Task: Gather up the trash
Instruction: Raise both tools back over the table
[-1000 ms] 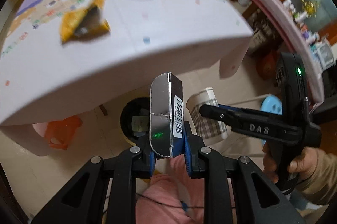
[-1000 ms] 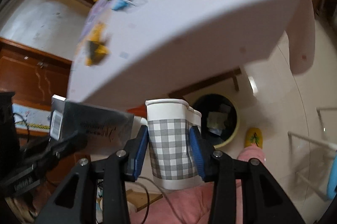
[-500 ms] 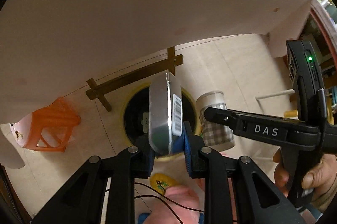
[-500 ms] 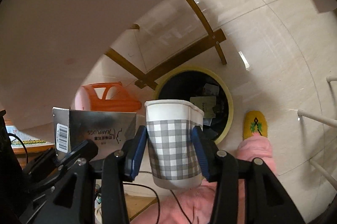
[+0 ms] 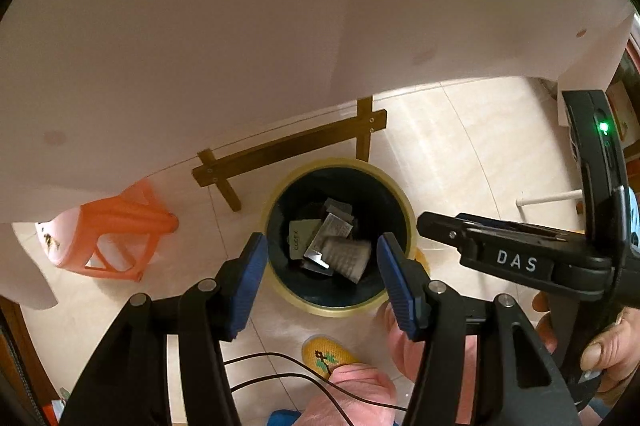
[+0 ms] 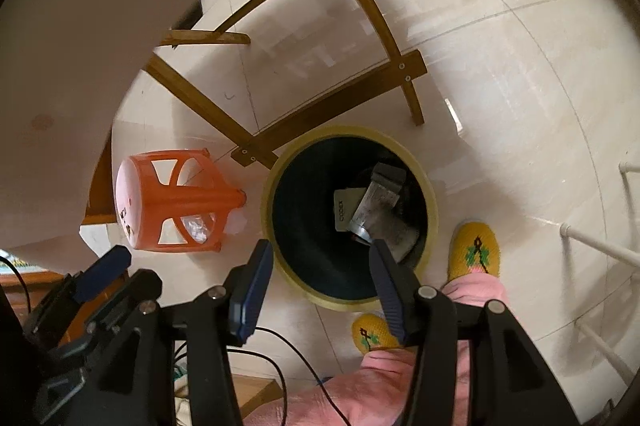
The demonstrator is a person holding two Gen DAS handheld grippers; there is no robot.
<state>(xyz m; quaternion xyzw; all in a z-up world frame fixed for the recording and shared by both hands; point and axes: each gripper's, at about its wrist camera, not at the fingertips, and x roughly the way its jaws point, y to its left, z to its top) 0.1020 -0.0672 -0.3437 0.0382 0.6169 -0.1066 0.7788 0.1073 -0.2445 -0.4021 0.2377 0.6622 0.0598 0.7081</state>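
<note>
A round trash bin with a yellow rim stands on the tiled floor under the table. Inside lie the silver box, the grey checked paper cup and a pale card. Above the bin, my left gripper has its jaws opening, and nothing is between them. My right gripper is over the bin's near rim, jaws opening and empty too. In the left wrist view the right gripper shows as a black finger at the bin's right.
A pink tablecloth hangs overhead, and the table's wooden cross-brace lies just beyond the bin. An orange plastic stool lies on its side at the left. The person's yellow slippers and pink trouser legs are near the bin.
Both grippers sank from above the table to just over the bin. The left let go of the silver box and the right let go of the checked cup; both now lie in the bin.
</note>
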